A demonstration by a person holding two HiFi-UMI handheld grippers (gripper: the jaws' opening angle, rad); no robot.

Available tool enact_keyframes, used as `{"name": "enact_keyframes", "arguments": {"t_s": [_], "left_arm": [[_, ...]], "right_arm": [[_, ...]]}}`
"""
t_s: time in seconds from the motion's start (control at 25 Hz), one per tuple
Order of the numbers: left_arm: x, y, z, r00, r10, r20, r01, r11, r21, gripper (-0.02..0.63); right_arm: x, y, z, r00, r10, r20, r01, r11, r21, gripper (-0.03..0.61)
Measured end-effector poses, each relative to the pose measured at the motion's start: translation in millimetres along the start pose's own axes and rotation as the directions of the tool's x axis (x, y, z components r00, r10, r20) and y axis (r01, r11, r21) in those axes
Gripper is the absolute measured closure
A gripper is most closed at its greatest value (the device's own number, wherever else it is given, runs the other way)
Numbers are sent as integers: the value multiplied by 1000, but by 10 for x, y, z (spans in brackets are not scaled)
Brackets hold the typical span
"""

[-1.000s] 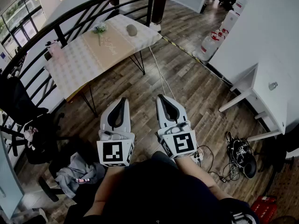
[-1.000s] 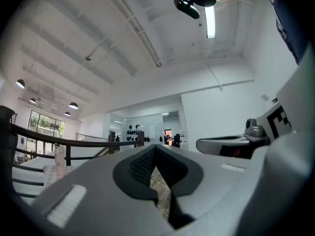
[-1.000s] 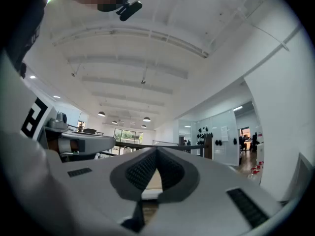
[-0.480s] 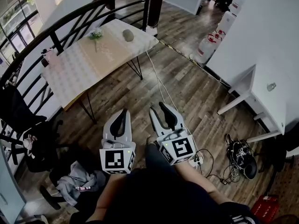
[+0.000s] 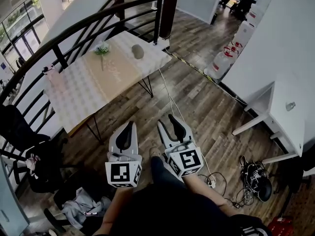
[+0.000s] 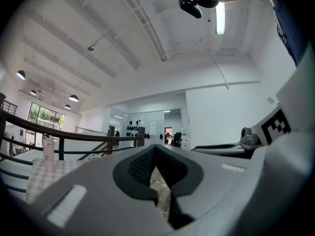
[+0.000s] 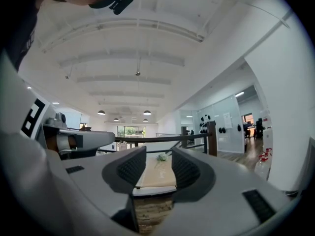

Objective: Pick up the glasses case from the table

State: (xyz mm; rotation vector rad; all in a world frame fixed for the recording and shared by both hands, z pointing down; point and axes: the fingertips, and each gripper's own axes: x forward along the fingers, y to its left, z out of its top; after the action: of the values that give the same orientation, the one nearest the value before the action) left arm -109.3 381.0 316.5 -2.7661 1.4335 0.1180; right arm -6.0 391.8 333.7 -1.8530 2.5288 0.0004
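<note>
— In the head view, where does the glasses case (image 5: 138,51) lie?
— At the far end of the table (image 5: 74,87), on its patterned cloth, just right of the flower sprig (image 5: 102,48). The person holds both grippers side by side over the wooden floor (image 5: 206,102), well apart from the case.
— What does the left gripper view show of the left gripper (image 5: 129,125)?
— Its jaws meet at the tips, with nothing between them. A dark railing (image 6: 74,134) and a pink bottle (image 6: 47,150) stand off to the left.
— And the right gripper (image 5: 166,121), in its own view?
— Its jaws stand apart and have just been opening; nothing is between them. The table and the flower sprig show through the gap. The case cannot be made out there.
</note>
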Motion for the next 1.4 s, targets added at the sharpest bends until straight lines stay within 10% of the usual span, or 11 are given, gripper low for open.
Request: {"name": "enact_keyframes", "arguments": {"t_s": [0.68, 1.4], "left_arm": [[1826, 358, 56, 999, 45, 8, -45, 999, 18, 603], [2294, 762, -144, 995, 103, -15, -103, 994, 34, 603]], "right_arm": [[1576, -1384, 144, 999, 39, 19, -40, 999, 0, 436], [2317, -1553, -53, 995, 99, 5, -99, 995, 6, 436]]}}
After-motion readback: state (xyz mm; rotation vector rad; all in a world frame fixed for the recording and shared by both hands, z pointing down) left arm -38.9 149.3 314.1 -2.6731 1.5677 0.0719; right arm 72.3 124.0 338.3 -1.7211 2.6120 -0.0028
